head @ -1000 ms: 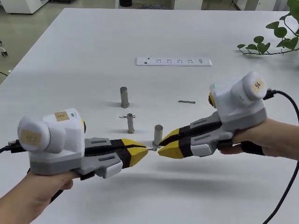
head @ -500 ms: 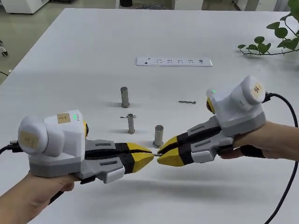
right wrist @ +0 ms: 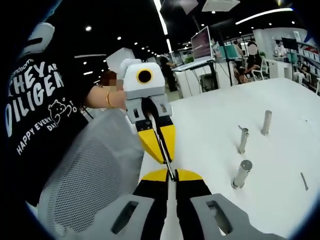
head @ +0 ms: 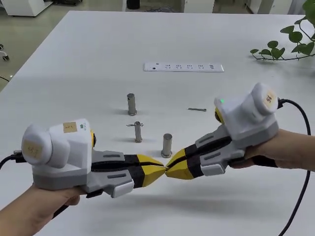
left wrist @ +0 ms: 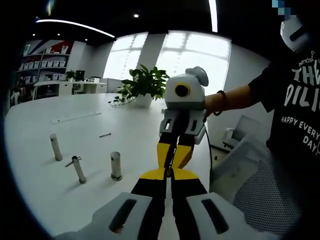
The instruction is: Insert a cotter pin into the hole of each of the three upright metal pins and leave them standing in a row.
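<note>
Lower in the frame than a second ago: left gripper point(head: 160, 168) and right gripper point(head: 173, 166), tips drawn off from beside the near pin point(head: 167, 145) to a spot below its foot; right gripper tilted more steeply. Pins and table items as before.

Left gripper: entering from lower left, jaws narrowed to a close. Right gripper: entering from the right, jaws likewise closed. Tips touching point to point at lower centre. Thin dark sliver across the meeting point in both gripper views; too small to tell which pair grips it.

Metal pins, three, upright, mid-frame, in a slanting line: far pin point(head: 131, 103) at upper left; middle pin point(head: 138, 132) with a cotter pin point(head: 134, 125) through its top; near pin at lower right, just above the joined tips, apart from them.

Loose cotter pin point(head: 197, 109): flat on the surface, right of the far pin, well apart.

Surface: white table point(head: 74, 64), matt, soft shadow under the grippers. White power strip point(head: 183, 67) across upper centre. Leafy plant point(head: 290, 44) trailing in at upper right. Black cable point(head: 307, 162) looping down the right edge.

Room: pale floor point(head: 19, 29) and white cabinet point(head: 19, 6) at upper left of the head view. Left gripper view: tall bright windows point(left wrist: 185, 50), plant point(left wrist: 142, 85) at the table's far end, shelving point(left wrist: 42, 60) upper left, mesh chair point(left wrist: 255, 185) lower right, dark printed T-shirt point(left wrist: 295, 110) at right. Right gripper view: dark ceiling with strip lights point(right wrist: 160, 15), monitor point(right wrist: 202, 44) and seated people point(right wrist: 250, 62) upper right.
</note>
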Tool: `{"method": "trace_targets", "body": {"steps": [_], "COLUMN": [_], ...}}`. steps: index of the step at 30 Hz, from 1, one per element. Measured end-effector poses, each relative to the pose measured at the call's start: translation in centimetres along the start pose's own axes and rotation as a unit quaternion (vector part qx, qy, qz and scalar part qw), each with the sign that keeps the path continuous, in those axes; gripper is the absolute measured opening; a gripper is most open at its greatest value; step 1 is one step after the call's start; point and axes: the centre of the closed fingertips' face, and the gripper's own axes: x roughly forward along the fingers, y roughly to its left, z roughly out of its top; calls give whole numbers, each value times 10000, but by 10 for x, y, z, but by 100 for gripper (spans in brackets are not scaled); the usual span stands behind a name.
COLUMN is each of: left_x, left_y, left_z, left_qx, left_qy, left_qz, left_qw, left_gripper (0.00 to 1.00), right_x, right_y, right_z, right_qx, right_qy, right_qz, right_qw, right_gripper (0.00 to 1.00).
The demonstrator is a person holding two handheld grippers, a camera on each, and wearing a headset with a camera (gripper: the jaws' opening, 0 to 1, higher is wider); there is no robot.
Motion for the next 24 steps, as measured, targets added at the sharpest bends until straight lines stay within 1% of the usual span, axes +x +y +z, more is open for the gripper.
{"method": "trace_targets", "body": {"steps": [2,6,8,12,14,20,21,24], "left_x": [0,1,2,2,3,6,6,6], "left_y": [-2,-3,-4,-2,-1,3,5,9], "left_z": [-2,-8,-10,-11,-11,-10,-10,-10], "left_qx": [21,88,98,120,156,186,185,183], "left_qy": [50,153,199,211,216,176,157,95], "left_qz": [-29,-53,-37,5,54,190,277,423], "left_qw": [10000,9998,9997,9997,9996,9995,9993,9989], "left_gripper": [0,1,2,2,3,3,4,4], "right_x": [1,3,4,2,1,-3,-4,-7], "right_y": [3,9,9,6,3,-3,-5,-9], "right_z": [-3,-7,-9,-12,-12,-15,-17,-20], "right_qx": [-175,-372,-448,-520,-609,-647,-647,-656], "right_qy": [149,376,458,549,613,717,762,842], "right_qz": [49,126,132,107,59,-24,-64,-159], "right_qw": [9997,9985,9979,9971,9962,9953,9950,9942], "right_gripper": [0,0,0,0,0,0,0,0]}}
